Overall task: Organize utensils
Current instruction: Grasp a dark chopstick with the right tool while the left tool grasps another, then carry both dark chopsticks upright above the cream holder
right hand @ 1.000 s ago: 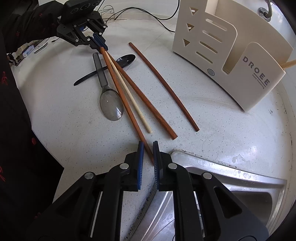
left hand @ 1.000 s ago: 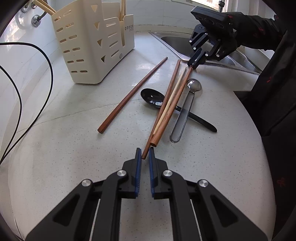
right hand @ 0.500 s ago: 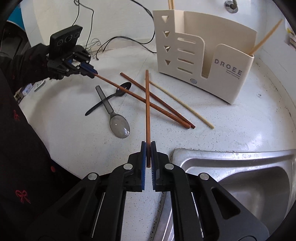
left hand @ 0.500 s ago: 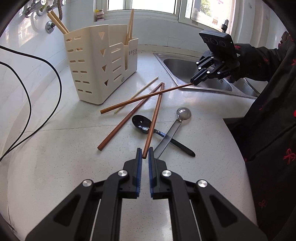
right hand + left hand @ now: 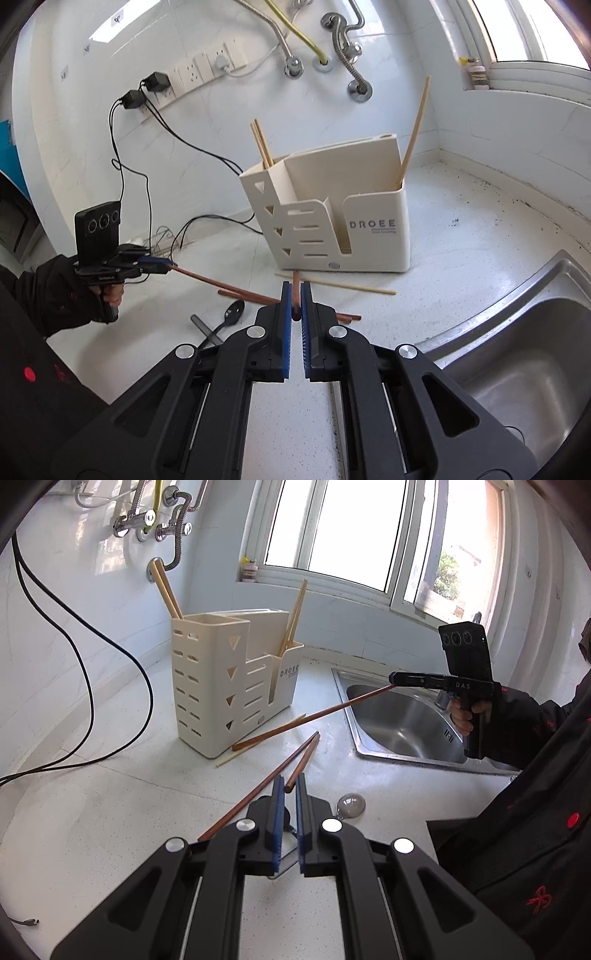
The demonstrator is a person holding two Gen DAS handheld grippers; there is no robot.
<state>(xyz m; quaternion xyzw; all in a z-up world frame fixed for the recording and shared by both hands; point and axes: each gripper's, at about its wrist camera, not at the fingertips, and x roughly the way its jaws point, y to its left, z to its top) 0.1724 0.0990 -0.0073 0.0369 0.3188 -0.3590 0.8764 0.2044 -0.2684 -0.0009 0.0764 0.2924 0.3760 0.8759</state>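
Note:
My left gripper is shut on the near end of a brown chopstick, whose far end slopes down toward the counter. My right gripper is shut on a second brown chopstick, seen in the left wrist view as a long stick pointing at the foot of the cream utensil holder. A third brown chopstick and a pale one lie on the counter. A metal spoon and a black spoon lie near them. Pale chopsticks stand in the holder.
A steel sink is set into the counter right of the holder. Black cables trail over the counter on the left, running up to wall sockets. Pipes and hoses hang on the wall behind. A dark sleeve fills the right edge.
Both grippers have risen and tilted up, each lifting one end of a brown chopstick off the pile. The right jaws closed on theirs. The pale chopstick got pushed toward the holder.

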